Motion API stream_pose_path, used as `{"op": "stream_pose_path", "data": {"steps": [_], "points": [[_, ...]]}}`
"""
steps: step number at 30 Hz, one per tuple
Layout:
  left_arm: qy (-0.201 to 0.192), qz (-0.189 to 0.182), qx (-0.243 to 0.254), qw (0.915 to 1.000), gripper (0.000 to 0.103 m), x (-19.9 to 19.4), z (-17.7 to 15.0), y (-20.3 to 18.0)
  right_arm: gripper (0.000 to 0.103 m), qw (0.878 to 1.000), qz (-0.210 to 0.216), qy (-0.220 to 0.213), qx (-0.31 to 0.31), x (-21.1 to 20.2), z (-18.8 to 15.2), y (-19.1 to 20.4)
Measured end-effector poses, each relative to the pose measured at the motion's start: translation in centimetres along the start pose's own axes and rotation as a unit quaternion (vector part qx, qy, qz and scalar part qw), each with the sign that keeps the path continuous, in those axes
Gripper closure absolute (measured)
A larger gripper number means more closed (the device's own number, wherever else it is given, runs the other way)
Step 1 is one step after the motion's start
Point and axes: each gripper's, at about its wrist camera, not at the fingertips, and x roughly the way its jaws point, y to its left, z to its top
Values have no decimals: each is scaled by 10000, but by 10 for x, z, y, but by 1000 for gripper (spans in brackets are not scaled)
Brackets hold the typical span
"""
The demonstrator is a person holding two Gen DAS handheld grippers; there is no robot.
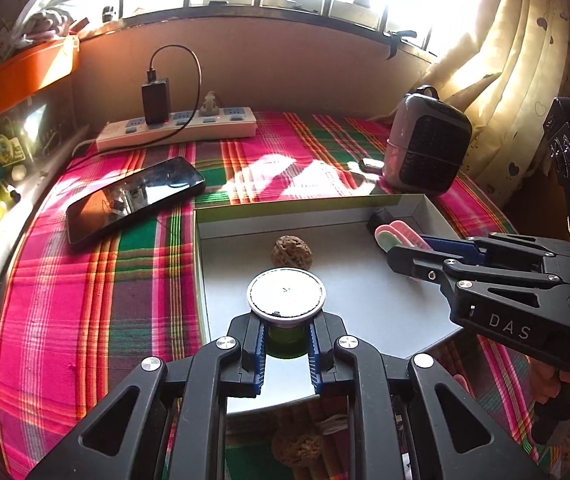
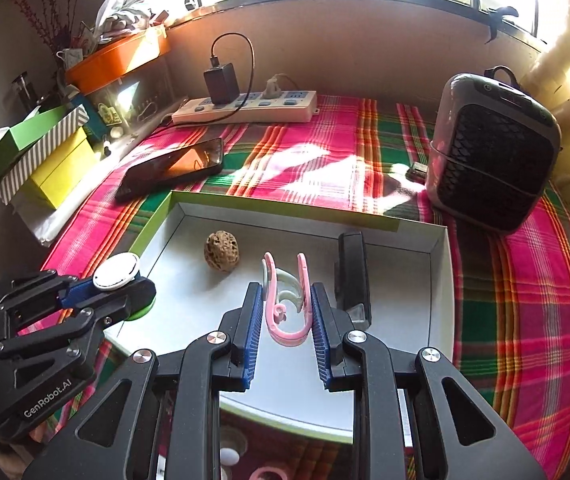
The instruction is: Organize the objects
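Observation:
My left gripper (image 1: 287, 334) is shut on a small green jar with a round white lid (image 1: 286, 294), held over the near left part of a shallow white box (image 1: 369, 304). A brown walnut (image 1: 291, 252) lies in the box just beyond the jar. My right gripper (image 2: 285, 312) is shut on a bunch of pink and pale green plastic hooks (image 2: 285, 304), above the box floor (image 2: 189, 296). Beside these hooks lies a black block (image 2: 352, 276), right of them, and the walnut (image 2: 221, 249) sits to their left. The left gripper (image 2: 125, 290) with the jar lid (image 2: 117, 271) shows at the box's left rim.
A plaid cloth (image 1: 97, 300) covers the table. A black phone (image 1: 133, 196) lies left of the box, with a power strip (image 1: 177, 128) and a plugged-in charger (image 1: 156, 102) behind it. A small grey heater (image 2: 493, 152) stands at back right. Stacked boxes (image 2: 41, 160) sit at left.

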Motion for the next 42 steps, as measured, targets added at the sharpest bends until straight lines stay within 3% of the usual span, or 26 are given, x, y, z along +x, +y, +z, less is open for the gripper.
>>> {"op": "stream_pose_path", "data": {"steps": [20, 42], "points": [[323, 100, -66, 9994, 88, 47, 11, 12, 78, 9994, -136, 325, -70, 48, 19, -2], [299, 236, 56, 9993, 86, 50, 10, 8, 78, 9990, -203, 384, -120, 54, 19, 2]]}}
